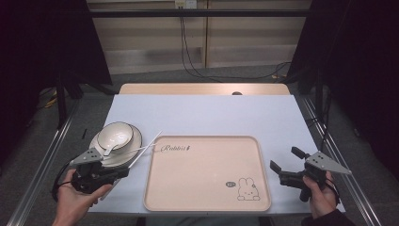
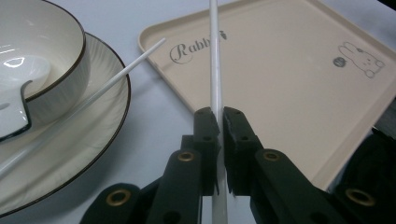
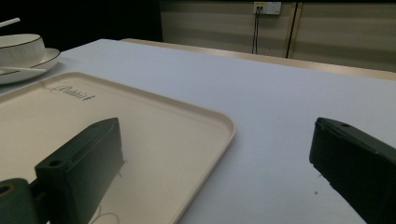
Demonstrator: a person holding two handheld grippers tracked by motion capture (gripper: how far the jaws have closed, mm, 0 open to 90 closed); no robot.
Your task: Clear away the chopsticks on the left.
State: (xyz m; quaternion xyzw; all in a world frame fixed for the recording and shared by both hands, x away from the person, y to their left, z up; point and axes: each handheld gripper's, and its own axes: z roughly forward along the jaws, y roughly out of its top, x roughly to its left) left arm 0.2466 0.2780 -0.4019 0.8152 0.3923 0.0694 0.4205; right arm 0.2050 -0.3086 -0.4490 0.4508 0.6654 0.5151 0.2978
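Left gripper [image 2: 219, 119] is clamped on one chopstick [image 2: 214, 56] at lower left (right gripper [image 1: 282, 161] gapes empty), probably tray [image 1: 207, 200] next.

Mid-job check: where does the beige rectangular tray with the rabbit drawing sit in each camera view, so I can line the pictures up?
High view: the beige rectangular tray lies at centre bottom, between the two grippers.
Left gripper view: the tray fills the upper right, beyond the shut jaws.
Right gripper view: the tray spreads across the left half, behind the left jaw.
Shared landmark: the white bowl on its plate beside the tray.
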